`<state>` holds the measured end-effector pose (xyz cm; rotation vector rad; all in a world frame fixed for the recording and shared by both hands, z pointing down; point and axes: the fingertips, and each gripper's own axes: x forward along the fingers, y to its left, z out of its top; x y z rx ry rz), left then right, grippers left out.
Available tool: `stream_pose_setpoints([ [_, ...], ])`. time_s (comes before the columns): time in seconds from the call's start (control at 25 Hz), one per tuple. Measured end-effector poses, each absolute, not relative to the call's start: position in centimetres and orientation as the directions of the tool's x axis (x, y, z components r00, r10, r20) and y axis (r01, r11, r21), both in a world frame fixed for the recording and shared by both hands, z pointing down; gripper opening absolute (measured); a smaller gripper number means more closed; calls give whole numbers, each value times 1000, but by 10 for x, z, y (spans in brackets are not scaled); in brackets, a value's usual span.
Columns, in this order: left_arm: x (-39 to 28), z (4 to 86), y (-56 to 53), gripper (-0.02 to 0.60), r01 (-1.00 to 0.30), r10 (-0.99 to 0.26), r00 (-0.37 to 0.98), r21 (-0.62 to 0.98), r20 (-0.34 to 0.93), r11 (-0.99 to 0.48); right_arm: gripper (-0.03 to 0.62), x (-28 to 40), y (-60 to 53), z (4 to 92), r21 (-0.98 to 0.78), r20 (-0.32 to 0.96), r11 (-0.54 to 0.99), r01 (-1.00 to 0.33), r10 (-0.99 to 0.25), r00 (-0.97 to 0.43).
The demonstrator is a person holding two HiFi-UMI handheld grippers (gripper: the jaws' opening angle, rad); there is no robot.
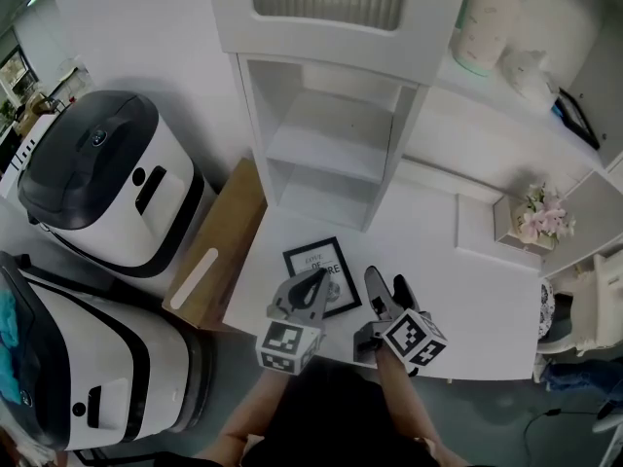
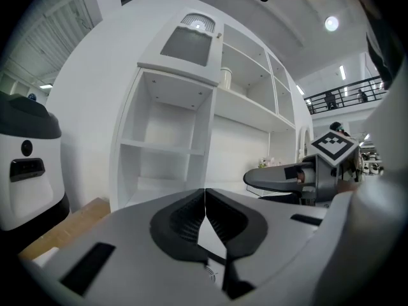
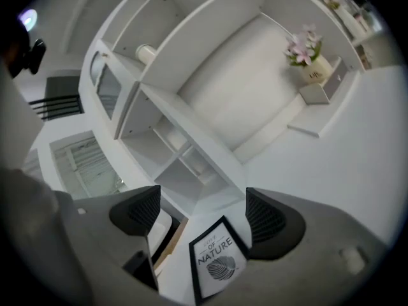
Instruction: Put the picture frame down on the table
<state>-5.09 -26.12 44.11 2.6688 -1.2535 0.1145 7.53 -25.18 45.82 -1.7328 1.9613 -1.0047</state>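
The picture frame (image 1: 332, 261) lies flat on the white table (image 1: 467, 290), face up, near the table's left edge and just in front of the open shelf unit (image 1: 331, 144). Its black border surrounds a white print reading "OF NATURE" above a leaf, which is clearest in the right gripper view (image 3: 217, 260).

You hold the left gripper (image 1: 313, 278) over the frame's near left corner. Its jaws are pressed together at the tips with nothing between them (image 2: 204, 193), and it points level toward the shelves. Whether it touches the frame cannot be told.

You hold the right gripper (image 1: 387, 288) just to the right of the frame, above bare tabletop. Its jaws are spread wide and empty (image 3: 203, 218), and the frame shows on the table between and beyond them. (The left gripper view also catches the right gripper (image 2: 287, 178) alongside, its marker cube uppermost.)

A small pot of pink flowers (image 1: 540, 217) stands at the far right of the table, well apart from the frame. A cardboard box (image 1: 219, 246) sits just left of the table, with two white-and-black appliances (image 1: 107, 178) beyond it.
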Motion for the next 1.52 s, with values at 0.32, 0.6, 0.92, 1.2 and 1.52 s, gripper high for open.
stream_pose_setpoints([
  [0.32,-38,415,-262,12,-759,-755,650,83,84,-645,408,78,-243,407,-315,101,97,-944,-986,-135],
  [0.6,-19,409,-257,12,-734,-732,679,53,50,-677,407,79,-234,402,-158,89,101,-982,-989,-116],
  [0.92,-8,415,-255,12,-722,-719,692,66,61,-689,265,87,-227,403,-109,84,68,-992,-993,-77],
  [1.2,-8,418,-255,12,-723,-718,691,68,81,-688,75,94,-227,403,-106,68,22,-994,-997,-30],
  [1.52,-9,423,-257,12,-729,-725,684,73,81,-680,5,98,-227,406,-72,76,-11,-997,-997,5],
])
